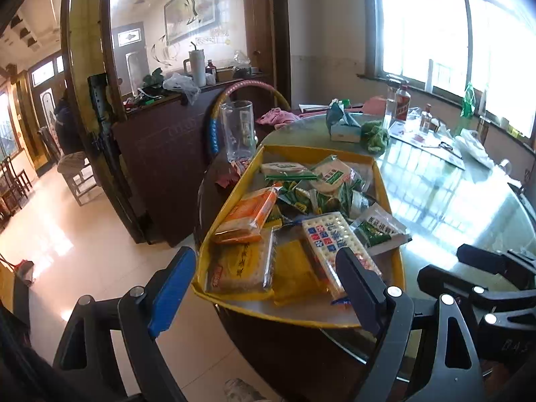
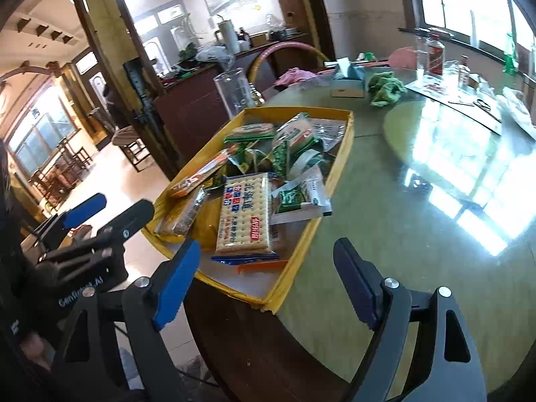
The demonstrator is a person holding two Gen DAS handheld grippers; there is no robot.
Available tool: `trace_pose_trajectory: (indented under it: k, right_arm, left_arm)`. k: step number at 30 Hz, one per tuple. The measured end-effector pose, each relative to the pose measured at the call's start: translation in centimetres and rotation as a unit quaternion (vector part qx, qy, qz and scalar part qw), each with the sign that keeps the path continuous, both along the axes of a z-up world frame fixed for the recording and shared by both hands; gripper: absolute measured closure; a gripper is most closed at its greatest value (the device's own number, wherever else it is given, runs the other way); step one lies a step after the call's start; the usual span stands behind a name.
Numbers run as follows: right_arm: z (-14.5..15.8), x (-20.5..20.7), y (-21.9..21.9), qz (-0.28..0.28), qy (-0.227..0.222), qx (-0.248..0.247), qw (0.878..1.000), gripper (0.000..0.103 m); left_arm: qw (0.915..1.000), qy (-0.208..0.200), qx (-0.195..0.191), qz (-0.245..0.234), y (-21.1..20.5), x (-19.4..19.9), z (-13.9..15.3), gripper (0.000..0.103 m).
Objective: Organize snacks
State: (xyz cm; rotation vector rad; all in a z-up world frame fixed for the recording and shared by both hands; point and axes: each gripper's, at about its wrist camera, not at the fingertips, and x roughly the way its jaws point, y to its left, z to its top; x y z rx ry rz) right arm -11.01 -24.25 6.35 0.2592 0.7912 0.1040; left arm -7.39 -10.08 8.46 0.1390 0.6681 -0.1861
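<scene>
A yellow cardboard tray [image 1: 231, 197] [image 2: 338, 164] sits at the near edge of a round glass-topped table, piled with snack packets. A white cracker pack with blue and red squares [image 1: 330, 244] [image 2: 244, 214] lies near its front. An orange packet [image 1: 249, 216] [image 2: 201, 176] lies at its left, small green packets [image 1: 315, 196] [image 2: 284, 154] in the middle. My left gripper [image 1: 268, 294] is open and empty just before the tray's near edge. My right gripper [image 2: 268, 281] is open and empty at the tray's near right corner. The left gripper also shows in the right wrist view [image 2: 110, 211], the right gripper in the left wrist view [image 1: 469, 268].
A clear plastic jar [image 1: 238, 127] [image 2: 234, 92] stands behind the tray. A tissue box [image 1: 345, 127] [image 2: 348, 82], a green cloth [image 1: 375, 135] [image 2: 385, 88], bottles [image 1: 400, 102] [image 2: 435, 53] and papers sit farther back on the table [image 1: 452, 201] [image 2: 418, 201]. A dark cabinet [image 1: 160, 154] stands left.
</scene>
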Motion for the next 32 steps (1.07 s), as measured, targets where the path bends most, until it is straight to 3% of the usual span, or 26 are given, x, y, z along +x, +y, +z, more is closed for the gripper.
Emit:
trace_pose_trajectory:
  k: [32]
  right_arm:
    - [-1.3, 1.6, 1.6, -0.02, 0.027, -0.018, 0.999, 0.021]
  left_arm:
    - [0.9997, -0.003, 0.025, -0.007, 1.0, 0.9, -1.7, 0.017]
